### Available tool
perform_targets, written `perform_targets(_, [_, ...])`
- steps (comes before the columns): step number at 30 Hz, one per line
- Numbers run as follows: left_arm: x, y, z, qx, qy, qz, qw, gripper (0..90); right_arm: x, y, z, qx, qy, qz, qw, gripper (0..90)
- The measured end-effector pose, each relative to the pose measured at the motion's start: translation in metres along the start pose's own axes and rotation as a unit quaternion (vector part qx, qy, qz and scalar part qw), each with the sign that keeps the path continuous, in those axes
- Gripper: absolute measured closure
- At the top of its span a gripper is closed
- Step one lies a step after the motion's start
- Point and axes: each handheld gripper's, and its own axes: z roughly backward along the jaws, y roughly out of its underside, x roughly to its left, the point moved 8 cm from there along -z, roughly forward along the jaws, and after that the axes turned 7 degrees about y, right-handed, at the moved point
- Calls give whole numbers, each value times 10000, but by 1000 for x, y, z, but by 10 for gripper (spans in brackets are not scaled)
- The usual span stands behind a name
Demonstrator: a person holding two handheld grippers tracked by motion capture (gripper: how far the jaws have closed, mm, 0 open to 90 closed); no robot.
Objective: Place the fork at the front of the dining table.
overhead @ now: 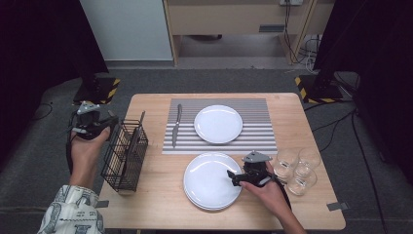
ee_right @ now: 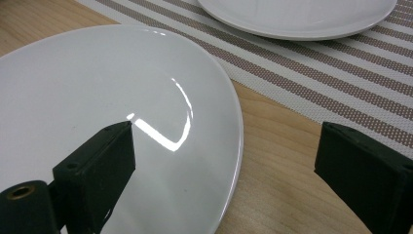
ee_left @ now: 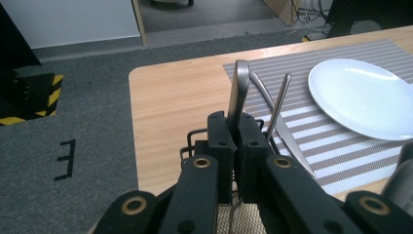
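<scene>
My left gripper (ee_left: 237,131) is shut on the flat grey handle of a piece of cutlery (ee_left: 240,90), which stands upright; its lower end is hidden behind the jaws. Beside it a thinner utensil handle (ee_left: 278,105) also points up. In the high view this gripper (overhead: 111,126) sits at the left side of a black wire basket (overhead: 125,153). My right gripper (ee_right: 229,165) is open, its jaws on either side of the right rim of a white plate (ee_right: 97,87). That plate tops a short stack (overhead: 210,180) near the table's front edge.
A striped placemat (overhead: 253,131) carries another white plate (overhead: 218,124) and a knife (overhead: 177,124) to its left. Several clear glasses (overhead: 297,168) stand at the right, close behind my right hand. Carpet lies beyond the table's left edge.
</scene>
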Motion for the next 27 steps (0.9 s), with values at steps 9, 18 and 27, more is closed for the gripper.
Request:
perform_targets(9, [1, -10, 9, -101, -57, -7, 9999, 865, -2, -2, 2, -45, -9, -17, 10000, 78])
perform_targets(18, [1, -22, 24, -211, -50, -49, 9998, 865, -2, -3, 3, -70, 8, -19, 10000, 78])
perform_targets(27, [-7, -35, 36, -296, -25, -139, 9995, 865, -2, -2, 2, -51, 17, 2, 10000, 78])
